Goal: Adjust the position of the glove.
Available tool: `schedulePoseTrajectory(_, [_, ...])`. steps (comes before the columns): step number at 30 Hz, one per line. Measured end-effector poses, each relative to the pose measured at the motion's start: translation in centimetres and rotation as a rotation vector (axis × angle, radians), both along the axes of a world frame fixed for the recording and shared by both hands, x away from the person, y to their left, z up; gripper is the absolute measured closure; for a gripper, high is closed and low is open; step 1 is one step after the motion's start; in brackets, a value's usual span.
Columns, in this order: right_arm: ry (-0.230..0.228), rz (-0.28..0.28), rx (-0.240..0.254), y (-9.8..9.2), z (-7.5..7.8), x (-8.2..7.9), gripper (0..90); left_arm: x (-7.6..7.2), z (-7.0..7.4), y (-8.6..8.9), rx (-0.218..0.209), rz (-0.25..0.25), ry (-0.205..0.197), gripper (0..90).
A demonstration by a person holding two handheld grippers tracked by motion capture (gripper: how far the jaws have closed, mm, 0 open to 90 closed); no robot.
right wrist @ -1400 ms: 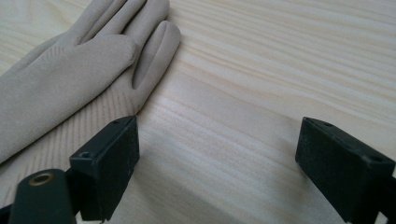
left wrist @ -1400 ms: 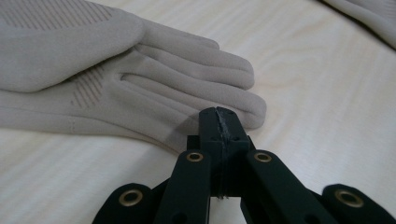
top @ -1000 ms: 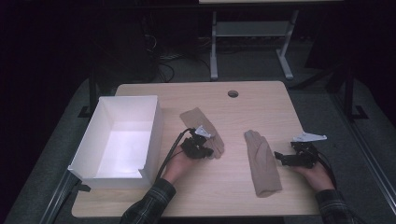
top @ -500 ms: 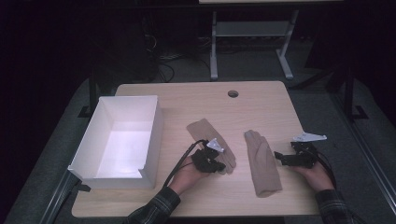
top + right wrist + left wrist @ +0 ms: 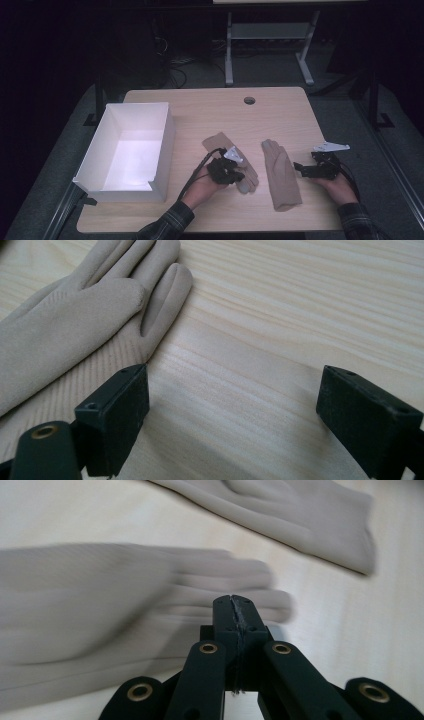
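Just beside left hand-held gripper (image 5: 239, 176): glove (image 5: 231, 152)

The left gripper (image 5: 239, 176), jaws pressed together, sits low at the table's middle, its forearm in a plaid sleeve (image 5: 167, 225). The right gripper (image 5: 301, 169), jaws spread wide, points leftward, held in the right hand (image 5: 334, 184).

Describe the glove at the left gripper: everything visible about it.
The left glove is beige, of soft, suede-like fabric, with fingers and a ribbed cuff. It lies flat and slanted on the wooden table, between the white box and the other glove, apart from both. The left gripper sits over its finger end, jaws shut; the left gripper view is too blurred to show whether fabric is pinched.
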State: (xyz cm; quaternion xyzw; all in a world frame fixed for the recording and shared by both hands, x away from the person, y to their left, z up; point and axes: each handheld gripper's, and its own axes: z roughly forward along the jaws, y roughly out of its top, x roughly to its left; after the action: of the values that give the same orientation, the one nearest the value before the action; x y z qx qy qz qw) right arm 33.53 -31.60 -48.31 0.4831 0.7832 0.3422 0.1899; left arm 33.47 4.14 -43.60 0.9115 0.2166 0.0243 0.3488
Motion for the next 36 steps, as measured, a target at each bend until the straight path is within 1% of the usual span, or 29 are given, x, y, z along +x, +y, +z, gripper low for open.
schedulePoseTrajectory(1, [0.000, 0.000, 0.000, 0.0, 0.0, 0.0, 13.2, 0.5, 0.1, 0.4, -0.006, 0.040, -0.011, 89.6])
schedulePoseTrajectory(2, [0.000, 0.000, 0.000, 0.0, 0.0, 0.0, 13.2, 1.0, 0.1, 0.7, 0.007, 0.056, -0.025, 89.6])
schedulePoseTrajectory(3, [0.000, -0.001, 0.000, 0.0, 0.0, 0.0, 13.2, 1.6, 0.1, 1.1, 0.032, 0.081, -0.050, 89.6])
schedulePoseTrajectory(4, [0.000, -0.001, 0.000, 0.0, 0.0, 0.0, 13.2, 2.2, 0.0, 1.5, 0.043, 0.104, -0.058, 89.6])
schedulePoseTrajectory(6, [0.000, -0.001, 0.000, 0.0, 0.0, 0.0, 13.2, 3.3, -0.1, 2.2, 0.035, 0.153, -0.062, 89.6])
schedulePoseTrajectory(7, [0.000, -0.001, 0.000, 0.0, 0.0, 0.0, 13.2, 4.1, -0.2, 2.7, 0.033, 0.186, -0.061, 89.6])
schedulePoseTrajectory(8, [0.000, -0.001, 0.000, 0.0, 0.0, 0.0, 13.2, 4.1, -0.2, 2.7, 0.033, 0.186, -0.061, 89.6])
schedulePoseTrajectory(9, [0.000, 0.000, 0.000, 0.0, 0.0, 0.0, 13.2, 4.5, -0.2, 2.9, 0.034, 0.208, -0.063, 89.6])
schedulePoseTrajectory(10, [-0.002, 0.000, 0.001, 0.0, 0.0, 0.1, 13.2, 5.7, -0.4, 3.6, 0.048, 0.252, -0.076, 89.6])
schedulePoseTrajectory(11, [-0.002, 0.000, 0.001, 0.0, 0.0, 0.1, 13.2, 5.7, -0.4, 3.6, 0.048, 0.252, -0.076, 89.6])
schedulePoseTrajectory(12, [-0.001, 0.000, 0.000, 0.0, 0.0, 0.1, 13.2, 6.1, -0.5, 3.8, 0.054, 0.263, -0.077, 89.6])
schedulePoseTrajectory(13, [-0.001, 0.000, 0.001, 0.0, 0.0, 0.1, 13.2, 6.5, -0.6, 3.9, 0.065, 0.279, -0.076, 89.6])
schedulePoseTrajectory(14, [-0.001, 0.000, 0.001, 0.0, 0.0, 0.1, 13.2, 6.9, -1.1, 4.0, 0.085, 0.306, -0.077, 89.6])
schedulePoseTrajectory(15, [-0.001, 0.000, 0.001, 0.0, 0.0, 0.1, 13.2, 7.1, -1.5, 4.1, 0.101, 0.310, -0.072, 89.6])
schedulePoseTrajectory(16, [-0.001, 0.000, 0.001, 0.0, 0.0, 0.1, 13.2, 7.1, -1.6, 4.1, 0.108, 0.309, -0.070, 89.6])
schedulePoseTrajectory(18, [-0.001, 0.000, 0.001, 0.0, 0.0, 0.1, 13.2, 7.0, -1.8, 4.2, 0.105, 0.306, -0.068, 89.6])
schedulePoseTrajectory(20, [-0.001, 0.000, 0.001, 0.0, 0.0, 0.1, 13.2, 6.6, -1.9, 4.2, 0.117, 0.298, -0.077, 89.7])
schedulePoseTrajectory(21, [-0.001, 0.000, 0.001, 0.0, 0.0, 0.1, 13.2, 6.6, -1.9, 4.2, 0.117, 0.298, -0.077, 89.6])
schedulePoseTrajectory(22, [-0.001, 0.001, 0.001, 0.0, 0.0, 0.1, 13.2, 6.1, -1.9, 4.1, 0.130, 0.292, -0.083, 89.6])
schedulePoseTrajectory(23, [-0.001, 0.001, 0.001, 0.0, 0.0, 0.1, 13.2, 6.1, -1.9, 4.1, 0.130, 0.292, -0.083, 89.7])
schedulePoseTrajectory(24, [-0.001, 0.001, 0.000, 0.0, 0.0, 0.1, 13.2, 5.6, -1.9, 4.2, 0.138, 0.289, -0.087, 89.7])
schedulePoseTrajectory(25, [-0.001, 0.001, 0.000, 0.0, 0.0, 0.1, 13.2, 5.6, -1.9, 4.2, 0.138, 0.289, -0.087, 89.6])
schedulePoseTrajectory(26, [-0.001, 0.001, 0.001, 0.0, 0.0, 0.1, 13.2, 4.9, -1.9, 4.3, 0.140, 0.290, -0.088, 89.6])
schedulePoseTrajectory(27, [-0.001, 0.001, 0.001, 0.0, 0.0, 0.1, 13.2, 4.9, -1.9, 4.3, 0.140, 0.290, -0.088, 89.6])
schedulePoseTrajectory(29, [-0.001, 0.001, 0.000, 0.0, 0.0, 0.1, 13.2, 4.0, -1.9, 4.5, 0.138, 0.294, -0.083, 89.6])
schedulePoseTrajectory(32, [-0.001, 0.001, 0.000, 0.0, 0.0, 0.1, 13.2, 2.7, -1.7, 4.9, 0.154, 0.286, -0.073, 89.6])
schedulePoseTrajectory(33, [-0.001, 0.001, 0.000, 0.0, 0.0, 0.1, 13.2, 2.7, -1.7, 4.9, 0.154, 0.286, -0.073, 89.6])
schedulePoseTrajectory(34, [-0.001, 0.001, 0.000, 0.0, 0.0, 0.1, 13.2, 2.4, -1.7, 5.0, 0.147, 0.292, -0.067, 89.6])
schedulePoseTrajectory(36, [-0.001, 0.001, 0.000, 0.0, 0.0, 0.1, 13.2, 1.5, -1.7, 5.4, 0.138, 0.298, -0.038, 89.6])
